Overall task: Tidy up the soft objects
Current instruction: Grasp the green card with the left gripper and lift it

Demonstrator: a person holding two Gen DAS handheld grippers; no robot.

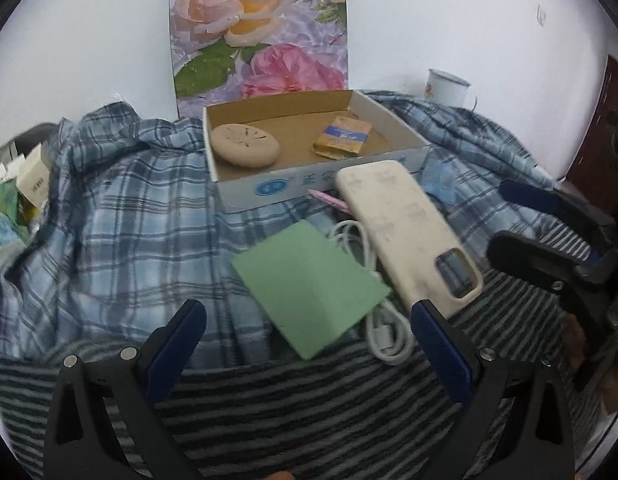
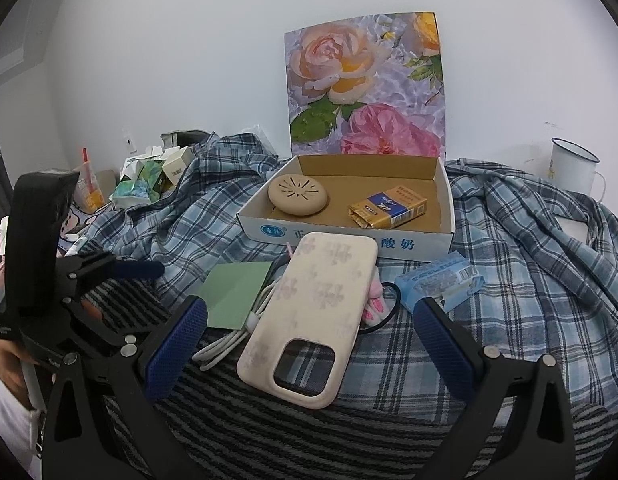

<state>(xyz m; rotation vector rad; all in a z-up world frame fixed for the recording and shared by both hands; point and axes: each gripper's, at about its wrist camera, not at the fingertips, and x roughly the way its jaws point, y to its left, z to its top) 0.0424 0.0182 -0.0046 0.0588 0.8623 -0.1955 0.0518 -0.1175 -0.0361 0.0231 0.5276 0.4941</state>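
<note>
So both tongs are spread wide and empty right now. The left gripper [image 1: 309,320] hangs over the striped blanket [image 1: 309,412] at the near edge of the bed, with the green card [image 1: 309,284] and the white charging cable [image 1: 383,328] between its fingers. The right gripper [image 2: 311,316] is also gaping, lined up on the cream phone case [image 2: 313,320], which lies flat, camera cutout toward the near edge, partly on top of the cable and a pink hair tie [image 2: 375,306]. A blue tissue pack [image 2: 439,282] sits just right of that, on the plaid sheet [image 2: 529,280].

Further back is the open cardboard box [image 2: 349,240] with its flowery lid [image 2: 365,84] standing up against the wall. Inside: a round tan disc [image 2: 297,196] on the left, a gold cigarette pack [image 2: 387,206] on the right. White enamel mug [image 2: 573,168] at the far right corner.
</note>
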